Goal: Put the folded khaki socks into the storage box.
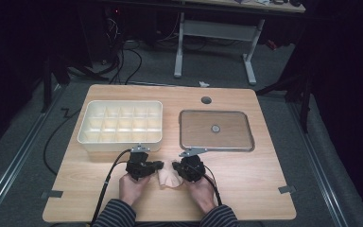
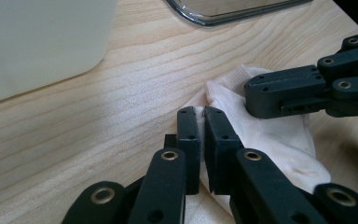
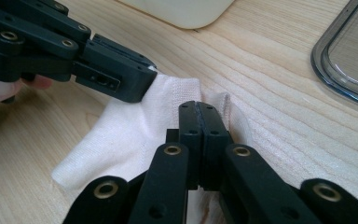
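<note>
Near the front edge of the counter (image 1: 246, 189), between the two hands: one small white sock (image 1: 167, 178), lying flat on the bare wood.

Item status: the sock is out of the containers and gripped at both sides. Its cuff end appears pinched open or spread between the two tools. By my reading the work is at an early handling stage; the sock is neither folded nor put away, and placing it remains to be done.

Left tongs (image 2: 204, 112): clenched nearly to a sliver, with an edge of the white knit caught between the jaws. In the right gripper view the same tool comes in from the upper left, tip on the cuff.

Right tongs (image 3: 199, 106): clenched tight, jaws meeting on a fold of the sock fabric, the heel and toe trailing toward the person.

Also on the counter: a cream compartment tray (image 1: 89, 137), cells apparently vacant, far left; a clear flat lid (image 1: 184, 142) or shallow pan, far right. Both stand apart from the sock and are untouched.
</note>
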The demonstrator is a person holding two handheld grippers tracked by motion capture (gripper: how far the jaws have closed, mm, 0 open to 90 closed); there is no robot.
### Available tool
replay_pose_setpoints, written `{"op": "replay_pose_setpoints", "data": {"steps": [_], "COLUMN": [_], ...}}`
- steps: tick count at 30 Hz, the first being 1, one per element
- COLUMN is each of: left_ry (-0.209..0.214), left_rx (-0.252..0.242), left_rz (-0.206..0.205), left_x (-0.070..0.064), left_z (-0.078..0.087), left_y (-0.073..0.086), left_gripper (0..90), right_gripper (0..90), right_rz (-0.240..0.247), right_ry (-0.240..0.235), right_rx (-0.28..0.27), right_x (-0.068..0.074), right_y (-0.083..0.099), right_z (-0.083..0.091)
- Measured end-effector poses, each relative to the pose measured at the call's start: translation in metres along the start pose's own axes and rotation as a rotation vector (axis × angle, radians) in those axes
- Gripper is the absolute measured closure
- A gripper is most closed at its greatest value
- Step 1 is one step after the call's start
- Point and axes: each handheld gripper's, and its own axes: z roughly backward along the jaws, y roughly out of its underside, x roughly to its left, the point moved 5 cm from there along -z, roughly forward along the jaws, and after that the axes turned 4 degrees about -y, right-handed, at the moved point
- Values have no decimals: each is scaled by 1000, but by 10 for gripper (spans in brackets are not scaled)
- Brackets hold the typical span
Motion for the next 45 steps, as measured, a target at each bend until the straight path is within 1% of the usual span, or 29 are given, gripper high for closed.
{"op": "replay_pose_setpoints", "data": {"steps": [5,9,13,15,17,23,25,26,27,29,30,31,34,36,37,39,40,45], "left_ry": [2,15,20,24,35,44,54,66,66,85,87,80,77,87,92,94,93,92], "left_rx": [-2,-23,-23,-32,-44,-52,-58,-61,-61,-66,-63,-60,-56,-57,-57,-58,-59,-67], "left_rz": [-12,-9,-9,-11,-4,-6,0,10,10,20,24,25,7,8,6,2,-2,-6], "left_x": [-2,-5,-6,-7,-8,-11,-11,-12,-12,-12,-11,-10,-9,-11,-12,-14,-15,-15], "left_z": [3,8,9,10,13,16,17,19,19,20,21,21,21,21,21,20,20,20], "left_y": [0,-2,-1,-2,-3,-4,-5,-6,-6,-8,-8,-8,-10,-12,-13,-14,-14,-17], "left_gripper": [861,861,861,861,861,862,862,862,863,863,863,864,864,865,865,865,865,866], "right_gripper": [899,899,899,899,899,899,899,899,899,899,899,899,899,899,899,899,899,900], "right_rz": [8,19,17,17,11,15,19,26,26,27,28,32,39,39,47,54,53,75], "right_ry": [-2,-1,0,0,-2,2,2,-1,-1,-16,-26,-34,-38,-38,-35,-39,-48,-45], "right_rx": [3,6,7,4,4,7,7,8,8,13,10,12,11,7,16,17,38,37], "right_x": [-2,-1,-1,-1,-1,1,2,3,3,4,4,4,5,5,6,6,5,6], "right_y": [0,1,1,1,1,1,1,1,1,0,0,-1,-2,-2,-3,-4,-5,-8], "right_z": [-1,-2,-2,-2,-3,-3,-4,-5,-5,-6,-7,-8,-10,-11,-12,-12,-12,-15]}}
